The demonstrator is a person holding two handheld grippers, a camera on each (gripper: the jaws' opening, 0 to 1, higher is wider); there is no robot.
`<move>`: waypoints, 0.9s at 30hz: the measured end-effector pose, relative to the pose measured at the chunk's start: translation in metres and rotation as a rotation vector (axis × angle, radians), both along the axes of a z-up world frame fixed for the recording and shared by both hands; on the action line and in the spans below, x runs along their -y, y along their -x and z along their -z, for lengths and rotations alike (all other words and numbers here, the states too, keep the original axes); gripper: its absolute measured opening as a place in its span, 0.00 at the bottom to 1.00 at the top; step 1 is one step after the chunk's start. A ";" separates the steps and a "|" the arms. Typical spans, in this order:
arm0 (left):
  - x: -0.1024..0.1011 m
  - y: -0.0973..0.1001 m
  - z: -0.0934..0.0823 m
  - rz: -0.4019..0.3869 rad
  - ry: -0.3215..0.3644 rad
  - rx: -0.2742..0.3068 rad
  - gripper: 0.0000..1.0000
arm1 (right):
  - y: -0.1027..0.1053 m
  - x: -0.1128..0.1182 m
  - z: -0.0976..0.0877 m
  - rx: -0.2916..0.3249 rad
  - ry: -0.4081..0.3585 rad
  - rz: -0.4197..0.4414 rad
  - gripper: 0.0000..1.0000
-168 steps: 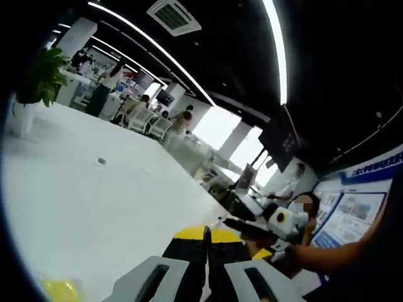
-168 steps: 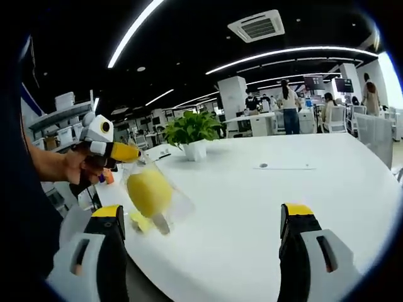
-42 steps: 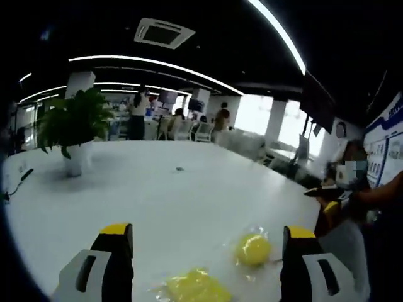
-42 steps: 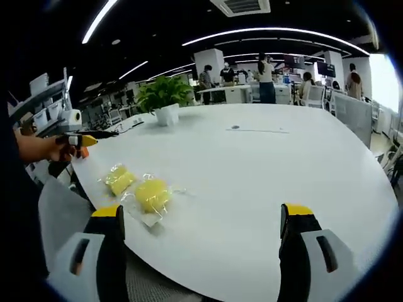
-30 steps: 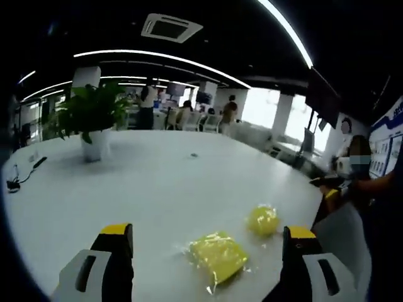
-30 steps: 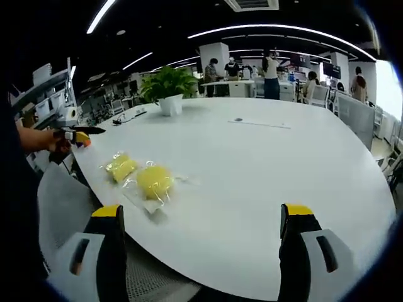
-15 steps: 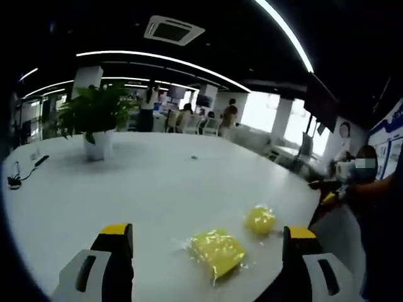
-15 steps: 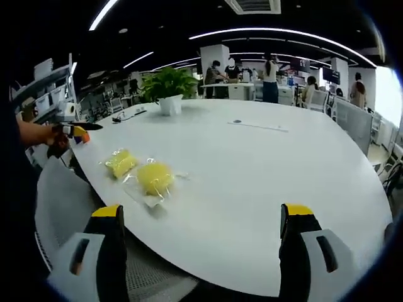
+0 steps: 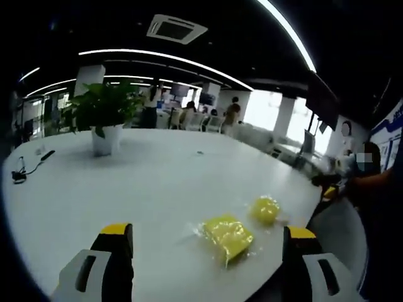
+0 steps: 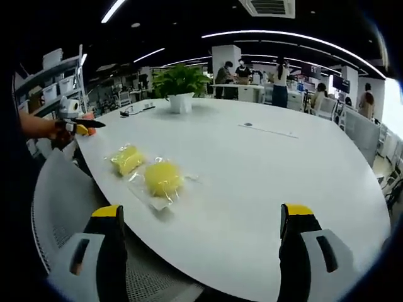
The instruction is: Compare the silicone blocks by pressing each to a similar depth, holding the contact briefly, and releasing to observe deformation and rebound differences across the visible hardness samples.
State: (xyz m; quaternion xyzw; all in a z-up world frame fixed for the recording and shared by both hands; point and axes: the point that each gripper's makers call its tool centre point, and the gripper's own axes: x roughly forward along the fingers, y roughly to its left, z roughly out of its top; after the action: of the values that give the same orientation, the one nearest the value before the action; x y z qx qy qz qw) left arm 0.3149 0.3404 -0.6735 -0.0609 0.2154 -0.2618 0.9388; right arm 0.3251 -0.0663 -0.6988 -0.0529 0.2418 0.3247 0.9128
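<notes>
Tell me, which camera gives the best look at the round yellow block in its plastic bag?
The right gripper view: the round yellow block lies near and unobstructed, its clear wrapper visible. In the left gripper view it sits smaller, beyond the squarer yellow block.

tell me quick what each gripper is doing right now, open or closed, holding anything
Left gripper: open, holding nothing.
Right gripper: open, holding nothing.

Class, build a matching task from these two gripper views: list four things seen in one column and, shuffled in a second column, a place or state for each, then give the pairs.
1. potted plant
2. round yellow block
3. square yellow block
4. right gripper

A. jaws wide apart, touching nothing
B. far side of the white table
C. bagged, nearer the right gripper
D. bagged, nearer the left gripper

Pairs: 1-B, 2-C, 3-D, 4-A
</notes>
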 end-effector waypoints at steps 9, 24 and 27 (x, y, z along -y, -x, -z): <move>-0.004 -0.001 -0.009 0.012 0.006 0.030 1.00 | 0.000 -0.010 -0.008 0.008 -0.049 0.009 0.97; -0.001 0.000 -0.013 0.035 -0.021 0.034 1.00 | 0.002 -0.003 -0.001 0.005 0.017 0.013 0.97; -0.002 0.001 -0.011 0.035 -0.026 0.034 1.00 | 0.003 -0.001 -0.003 0.006 0.010 0.012 0.97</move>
State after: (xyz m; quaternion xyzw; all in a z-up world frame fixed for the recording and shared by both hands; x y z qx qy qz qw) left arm 0.3138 0.3428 -0.6624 -0.0405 0.2036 -0.2765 0.9383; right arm 0.3223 -0.0653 -0.6962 -0.0569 0.2410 0.3178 0.9152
